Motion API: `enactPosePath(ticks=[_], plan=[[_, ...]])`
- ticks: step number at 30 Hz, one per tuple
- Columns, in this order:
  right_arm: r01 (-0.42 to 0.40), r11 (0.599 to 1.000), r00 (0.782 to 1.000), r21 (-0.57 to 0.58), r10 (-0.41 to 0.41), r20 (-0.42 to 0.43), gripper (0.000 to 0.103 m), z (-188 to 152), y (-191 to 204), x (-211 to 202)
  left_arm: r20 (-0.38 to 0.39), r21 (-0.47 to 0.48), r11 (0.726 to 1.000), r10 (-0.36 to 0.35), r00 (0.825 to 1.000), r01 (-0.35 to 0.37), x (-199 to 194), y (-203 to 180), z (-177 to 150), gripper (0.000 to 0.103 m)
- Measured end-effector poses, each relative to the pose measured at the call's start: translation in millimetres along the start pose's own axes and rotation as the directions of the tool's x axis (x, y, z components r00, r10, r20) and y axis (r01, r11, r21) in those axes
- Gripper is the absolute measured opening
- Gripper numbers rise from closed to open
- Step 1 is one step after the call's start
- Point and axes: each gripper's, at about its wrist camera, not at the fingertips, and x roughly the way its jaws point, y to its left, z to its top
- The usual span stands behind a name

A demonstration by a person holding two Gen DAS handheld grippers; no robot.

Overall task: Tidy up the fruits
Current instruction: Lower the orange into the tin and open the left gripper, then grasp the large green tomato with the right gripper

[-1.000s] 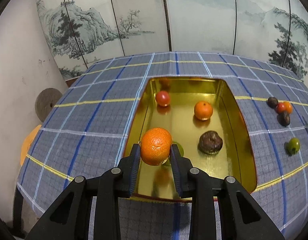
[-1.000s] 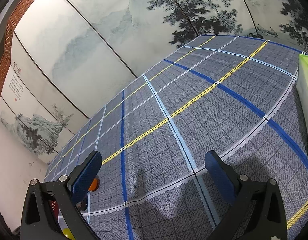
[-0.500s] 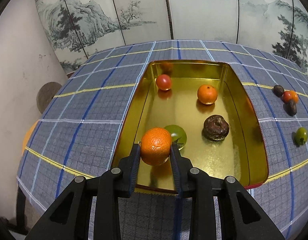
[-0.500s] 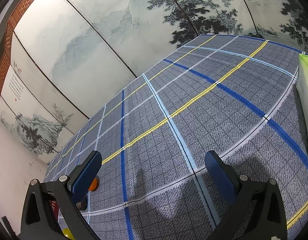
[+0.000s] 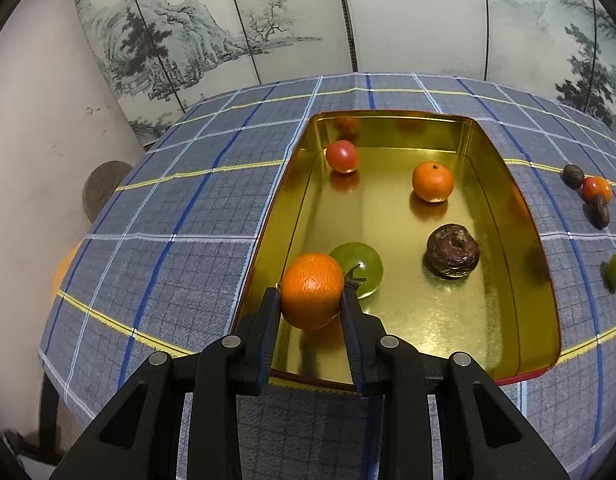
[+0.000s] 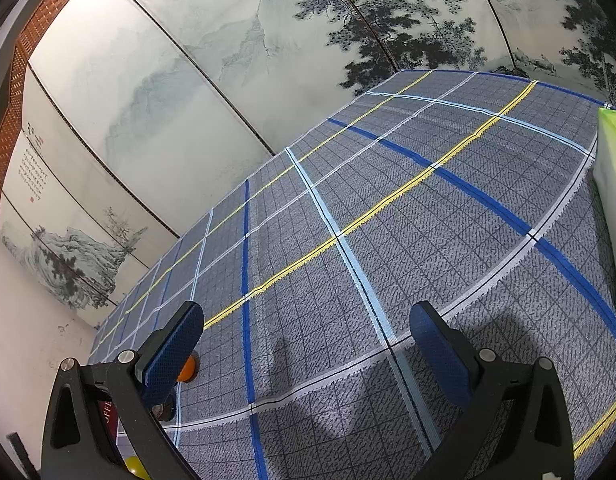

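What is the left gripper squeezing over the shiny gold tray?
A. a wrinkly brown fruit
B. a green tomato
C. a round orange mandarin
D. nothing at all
C: the left gripper has its jaws shut on a round orange mandarin above the near end of the shiny gold metal tray, while the green tomato and the wrinkly brown fruit lie loose on the tray floor.

Left tool (image 5: 311, 300), right tool (image 6: 306, 328): black angular frames, silver screws, blue textured finger pads.
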Motion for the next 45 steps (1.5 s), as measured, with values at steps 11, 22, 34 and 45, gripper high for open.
enactPosePath(ticks=[11, 22, 34, 45], plan=[[0.001, 1.0, 1.0, 0.0, -0.001, -0.001, 0.103, 0.1, -0.3, 0.0, -0.004, -0.015, 1.0, 0.01, 1.0, -0.01, 4.8, 5.5, -1.0, 0.032], [0.0, 1.0, 1.0, 0.0, 0.0, -0.001, 0.103, 0.3, -0.5, 0.0, 0.003, -0.03, 1.0, 0.002, 1.0, -0.002, 3.5, 7.3, -1.5, 0.033], [0.017, 1.0, 0.999, 0.003, -0.016, -0.034, 0.103, -2.0, -0.4, 5.4, 0.189, -0.042, 0.996, -0.065, 0.98, 0.075, -52.7, 12.4, -8.4, 0.059], [0.19, 0.946, 0.98, -0.263, -0.199, -0.011, 0.103, -28.5, 48.2, -30.1, 0.357, -0.135, 0.977, -0.106, 0.928, 0.164, -144.0, 60.7, -86.1, 0.08]])
